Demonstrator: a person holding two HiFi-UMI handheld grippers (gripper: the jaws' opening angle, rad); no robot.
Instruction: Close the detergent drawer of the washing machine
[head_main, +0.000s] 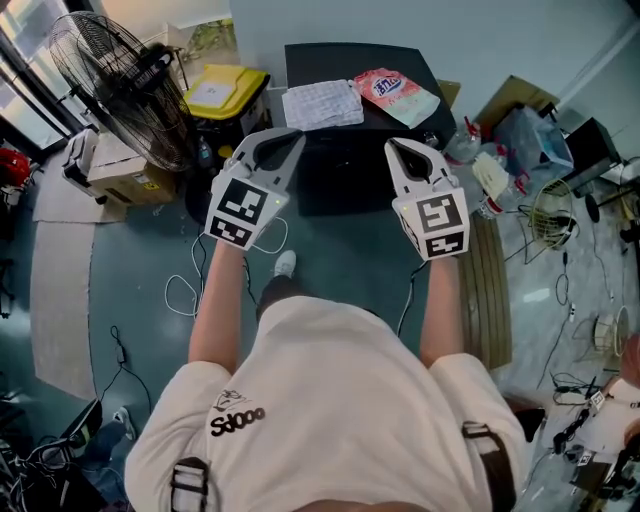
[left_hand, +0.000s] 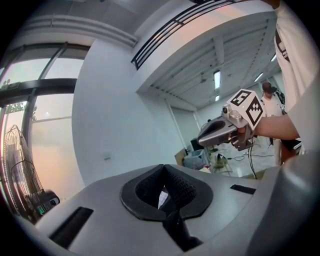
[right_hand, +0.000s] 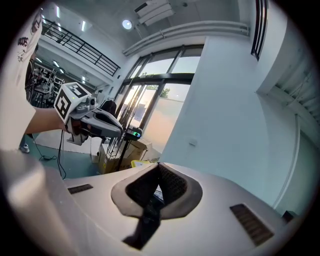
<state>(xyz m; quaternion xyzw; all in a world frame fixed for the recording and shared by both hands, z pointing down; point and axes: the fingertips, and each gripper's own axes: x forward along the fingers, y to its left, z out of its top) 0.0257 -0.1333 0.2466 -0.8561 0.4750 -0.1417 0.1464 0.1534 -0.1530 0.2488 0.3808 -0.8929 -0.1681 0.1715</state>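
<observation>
Fingers pressed together, empty, on the grey left gripper and right gripper. The black box-shaped washing machine hides its drawer from view; I judge a blind push may miss.
</observation>
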